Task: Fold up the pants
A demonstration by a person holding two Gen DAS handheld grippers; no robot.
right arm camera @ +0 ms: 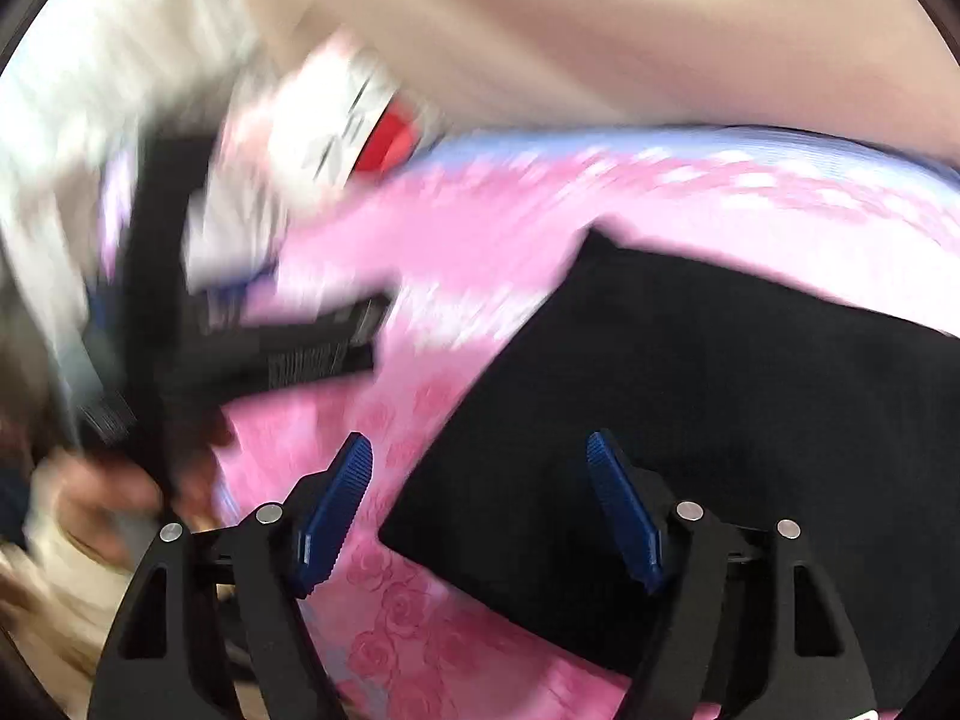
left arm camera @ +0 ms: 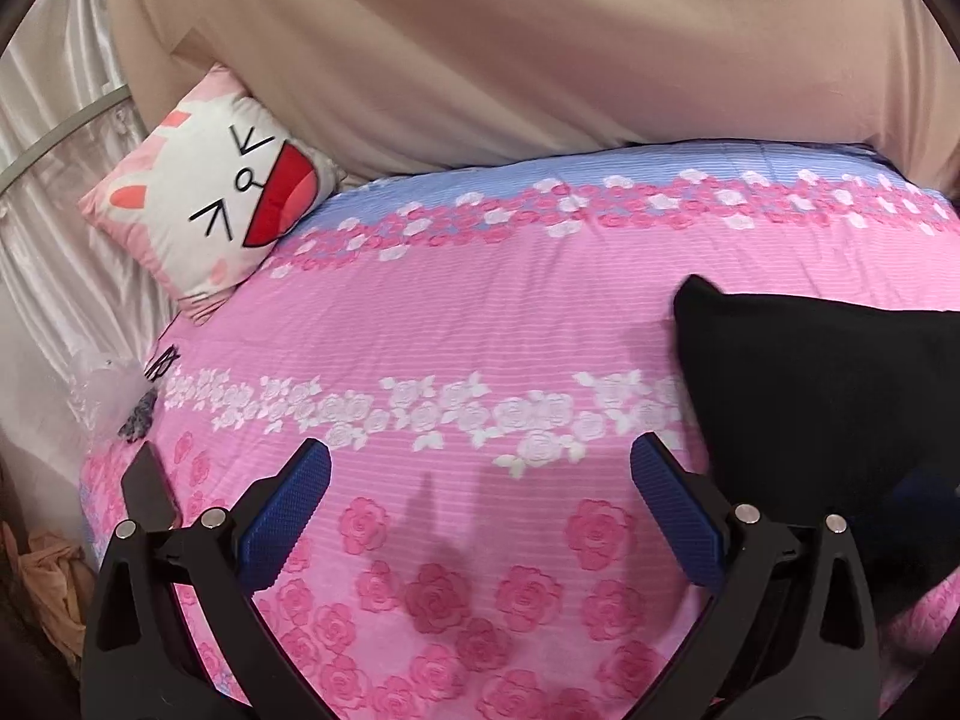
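My left gripper (left arm camera: 480, 480) has matte black arms with triangular cut-outs and four round silver pivot screws, and its fingers (left arm camera: 678, 510) carry blue pads with a fine knurled texture. My right gripper (right arm camera: 480, 498) is built the same: black frame, silver screws, ridged blue pads. At the lower left of the right wrist view I see a blurred hand (right arm camera: 108, 498) with a pale cream sleeve.

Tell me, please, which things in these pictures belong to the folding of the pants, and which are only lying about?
Belong to the job:
- black pants, folded flat on the bed
- left tongs, open, empty
- right tongs, open, empty
- pink floral bedsheet, the work surface

Only lying about:
- cat-face pillow
- beige curtain
- clear plastic wrapper at the bed's edge
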